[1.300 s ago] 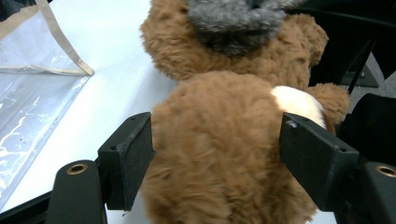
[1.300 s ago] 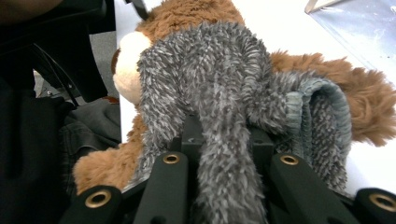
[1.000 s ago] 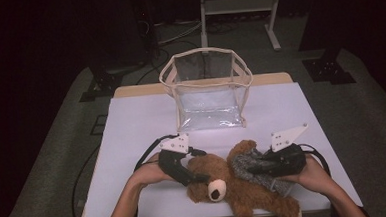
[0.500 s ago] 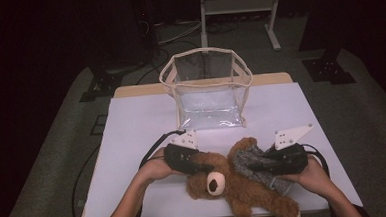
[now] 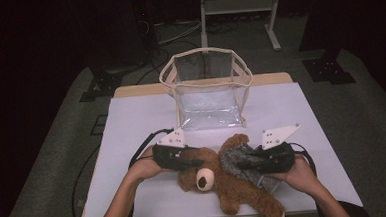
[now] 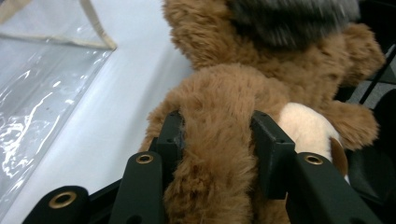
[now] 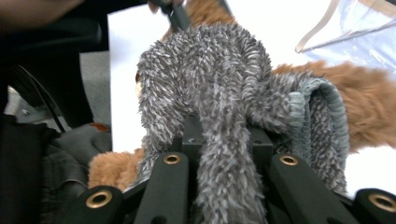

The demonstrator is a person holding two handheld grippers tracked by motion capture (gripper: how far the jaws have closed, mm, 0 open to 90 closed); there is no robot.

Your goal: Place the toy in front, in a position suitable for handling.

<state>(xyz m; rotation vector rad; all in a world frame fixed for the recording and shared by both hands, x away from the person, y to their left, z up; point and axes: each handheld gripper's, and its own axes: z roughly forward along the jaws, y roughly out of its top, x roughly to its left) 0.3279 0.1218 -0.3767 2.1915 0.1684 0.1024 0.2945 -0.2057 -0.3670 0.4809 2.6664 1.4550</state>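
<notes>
The teddy bear (image 5: 220,179) lies flat on the white desk (image 5: 131,121), close to the person's edge, its long axis running slantwise: head toward the left hand, muzzle up, the body and legs trailing toward the near right corner. A grey fuzzy garment (image 5: 244,163) wraps its trunk on the right side. Just beyond the bear, toward the far edge of the desk, the clear bag (image 5: 207,90) stands upright with its mouth open to the top; bear and bag lie near each other but do not touch

The left tongs (image 5: 196,162) come in from the left, level with the desk, and have just been closing on the bear's head; in the left gripper view the brown plush (image 6: 219,140) bulges between the two black jaws, so the grip is on. The right tongs (image 5: 244,162) come in from the right and are clamped on a fold of the grey garment (image 7: 224,140), which fills the gap between their jaws

Judging from this, the next move is a lift: with the bear held at both ends and the bag directly ahead of its middle, both hands sit about equally near the bag, and the bear's long axis would need tipping upright to fit the mouth
</notes>
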